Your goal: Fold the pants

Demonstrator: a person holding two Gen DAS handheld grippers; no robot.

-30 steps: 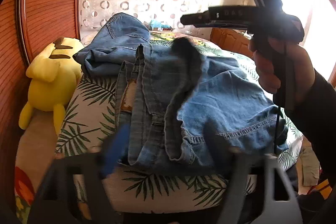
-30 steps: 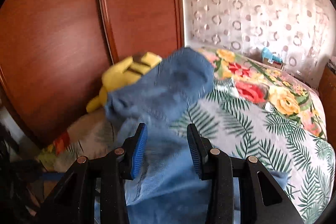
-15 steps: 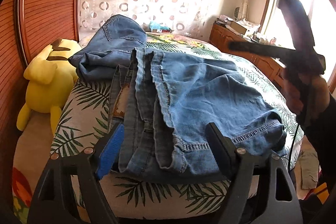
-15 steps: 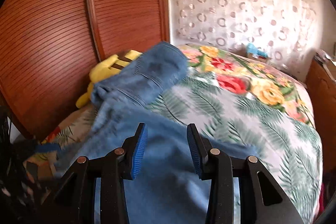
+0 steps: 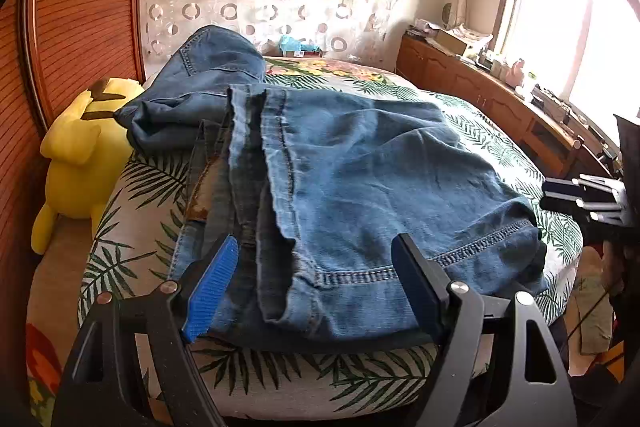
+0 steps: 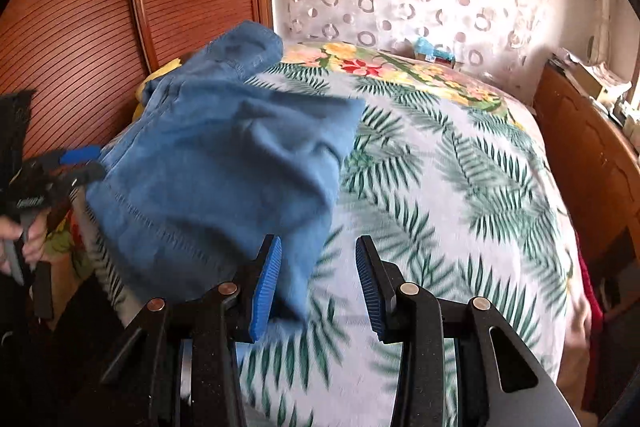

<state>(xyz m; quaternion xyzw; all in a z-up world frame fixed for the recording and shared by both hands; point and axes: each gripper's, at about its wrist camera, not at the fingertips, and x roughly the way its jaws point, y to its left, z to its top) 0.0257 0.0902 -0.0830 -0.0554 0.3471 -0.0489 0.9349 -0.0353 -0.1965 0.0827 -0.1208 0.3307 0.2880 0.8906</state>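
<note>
Blue denim pants point(image 5: 360, 187) lie folded over on the leaf-print bed point(image 5: 132, 239), waistband and hem layers stacked near the front edge. My left gripper point(image 5: 316, 287) is open and empty, just above the near edge of the pants. My right gripper point(image 6: 318, 283) is open and empty, over the bed beside the pants' right edge point(image 6: 224, 171). The right gripper also shows at the far right of the left wrist view point(image 5: 580, 195), and the left gripper at the far left of the right wrist view point(image 6: 76, 163).
A second bunched denim garment point(image 5: 200, 87) lies behind the pants. A yellow plush toy point(image 5: 76, 155) sits against the wooden wardrobe point(image 5: 80, 19) at left. A wooden dresser point(image 5: 500, 107) with clutter runs under the window at right. A teal item point(image 5: 294, 45) lies at the headboard.
The right gripper has let go of the pant fabric and drawn back to the right off the pants. The folded layer now lies flat. The left gripper has opened wider.
</note>
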